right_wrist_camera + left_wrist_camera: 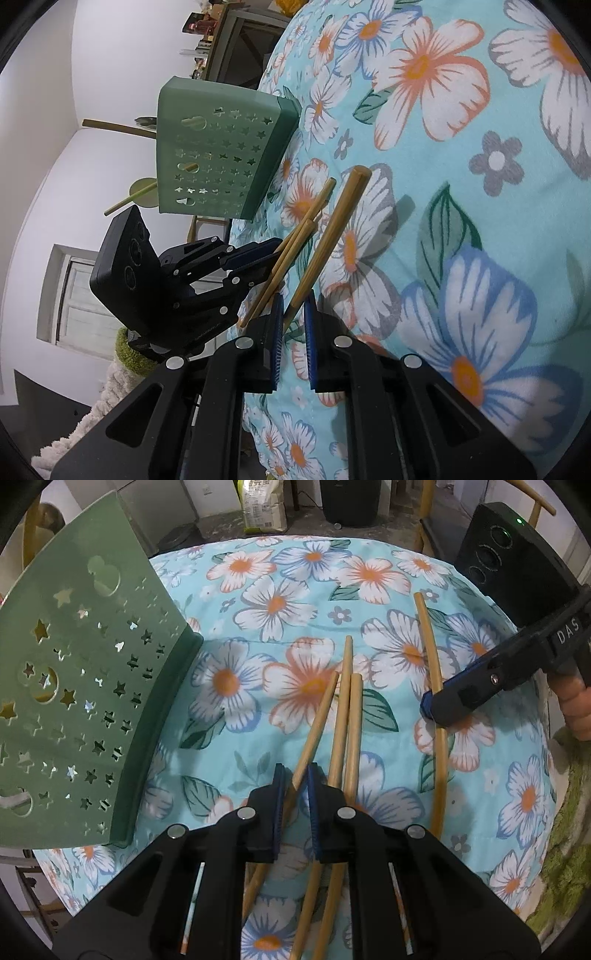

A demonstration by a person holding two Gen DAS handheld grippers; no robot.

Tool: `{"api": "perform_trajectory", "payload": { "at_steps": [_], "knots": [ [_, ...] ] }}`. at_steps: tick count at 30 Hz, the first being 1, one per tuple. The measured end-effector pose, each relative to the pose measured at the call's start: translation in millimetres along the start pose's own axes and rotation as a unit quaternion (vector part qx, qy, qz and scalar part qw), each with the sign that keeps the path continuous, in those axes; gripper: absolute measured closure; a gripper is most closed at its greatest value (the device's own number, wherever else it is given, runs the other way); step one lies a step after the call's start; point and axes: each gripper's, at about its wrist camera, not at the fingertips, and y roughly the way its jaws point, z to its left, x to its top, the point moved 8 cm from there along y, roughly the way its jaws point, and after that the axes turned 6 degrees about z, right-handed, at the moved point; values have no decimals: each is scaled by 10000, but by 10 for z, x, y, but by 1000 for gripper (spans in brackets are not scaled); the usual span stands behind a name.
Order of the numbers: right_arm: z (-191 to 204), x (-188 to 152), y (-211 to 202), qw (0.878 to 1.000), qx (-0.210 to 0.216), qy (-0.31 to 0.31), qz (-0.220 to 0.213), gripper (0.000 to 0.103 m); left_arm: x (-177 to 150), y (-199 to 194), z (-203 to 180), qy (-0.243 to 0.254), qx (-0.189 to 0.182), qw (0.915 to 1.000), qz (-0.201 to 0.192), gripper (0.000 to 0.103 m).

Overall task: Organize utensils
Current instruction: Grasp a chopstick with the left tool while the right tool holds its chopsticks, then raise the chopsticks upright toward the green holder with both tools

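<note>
Holder (85,701): green, star-punched, standing at the cloth's (258,635) left edge. Your left gripper (295,786): to the holder's right, jaws nearly closed, pinching one chopstick (317,720). Two more chopsticks (351,720) lie just right of that one, farther from the holder. Your right gripper (430,709): farthest right of the holder, jaws nearly closed on a single chopstick (430,653).
</note>
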Motion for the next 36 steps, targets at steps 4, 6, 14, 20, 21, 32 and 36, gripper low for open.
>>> {"api": "perform_trajectory", "payload": {
  "at_steps": [4, 6, 14, 20, 21, 32, 36],
  "knots": [
    [4, -3, -4, 10000, -11, 25, -22, 93, 4, -23, -30, 41, 109, 9999, -122, 94],
    [0, -6, -10, 10000, -16, 34, -44, 93, 0, -35, -48, 19, 182, 9997, -177, 94],
    [36, -17, -7, 9998, -126, -34, -166, 93, -139, -188, -239, 219, 653, 9973, -249, 98],
    [110, -17, 14, 9994, -227, -137, -230, 92, -254, -449, -231, -61, 857, 9947, -572, 99],
    [119, -15, 13, 9993, -237, -165, -242, 92, -267, -488, -195, -116, 865, 9943, -613, 99],
    [537, 62, -71, 9919, -696, -927, -523, 92, -455, -1062, 46, -867, 1335, 9780, -1349, 99],
    [838, 90, -89, 9835, -927, -1411, -656, 93, -547, -1424, 132, -1340, 1394, 9642, -1817, 99]
  ]
}}
